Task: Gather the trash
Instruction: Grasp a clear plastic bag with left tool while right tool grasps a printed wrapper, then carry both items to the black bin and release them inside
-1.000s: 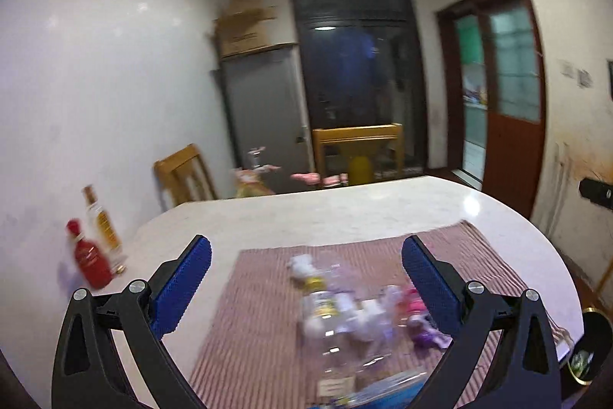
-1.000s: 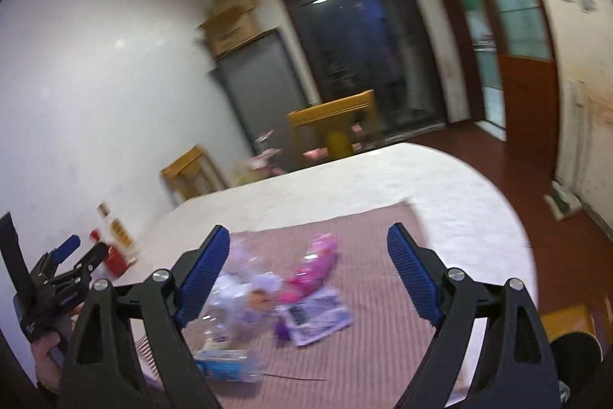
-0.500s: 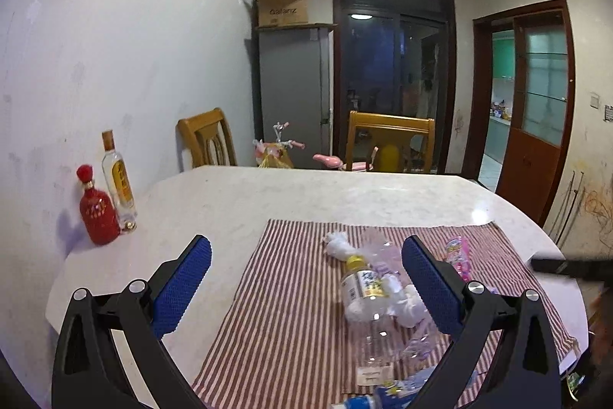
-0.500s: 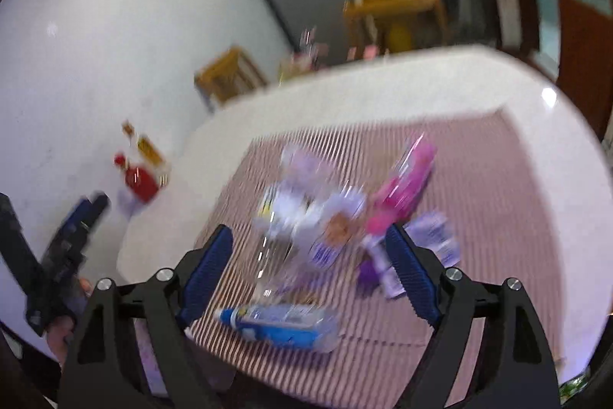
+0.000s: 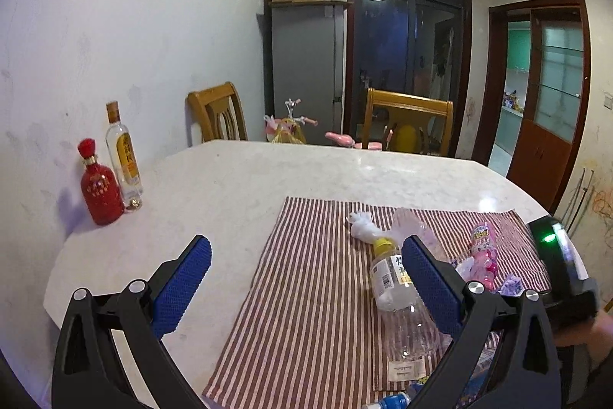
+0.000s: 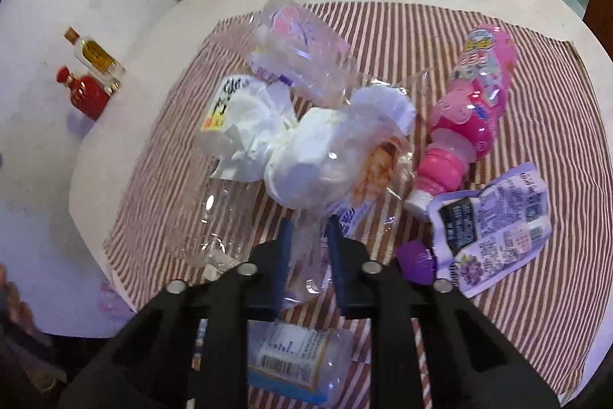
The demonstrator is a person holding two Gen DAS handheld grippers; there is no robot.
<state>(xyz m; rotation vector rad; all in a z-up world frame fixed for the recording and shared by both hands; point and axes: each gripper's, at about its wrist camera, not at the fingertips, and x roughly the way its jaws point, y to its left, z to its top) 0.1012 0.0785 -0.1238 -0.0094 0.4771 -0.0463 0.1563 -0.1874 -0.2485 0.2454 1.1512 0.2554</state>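
Note:
Trash lies on a striped mat point(image 5: 306, 298) on a white table point(image 5: 245, 186). In the left wrist view I see a clear bottle with a yellow cap point(image 5: 398, 298), a white tissue wad point(image 5: 362, 225) and a pink bottle point(image 5: 483, 252). My left gripper point(image 5: 302, 286) is open and empty above the mat's left part. My right gripper point(image 6: 308, 236) is shut on a clear plastic wrapper point(image 6: 337, 156) stuffed with white tissue. Beside it lie the pink bottle point(image 6: 469, 114), a purple pouch point(image 6: 494, 229), a clear bag point(image 6: 299, 45) and a blue-labelled bottle point(image 6: 295, 367).
A red bottle point(image 5: 100, 184) and a tall clear bottle point(image 5: 123, 160) stand at the table's left edge by the wall. Two wooden chairs point(image 5: 218, 114) stand behind the table. The right gripper's body point(image 5: 563, 263) shows at the right edge of the left wrist view.
My right gripper has tilted down over the trash and closed from wide open onto the clear wrapper. My left gripper has swung left and stayed open.

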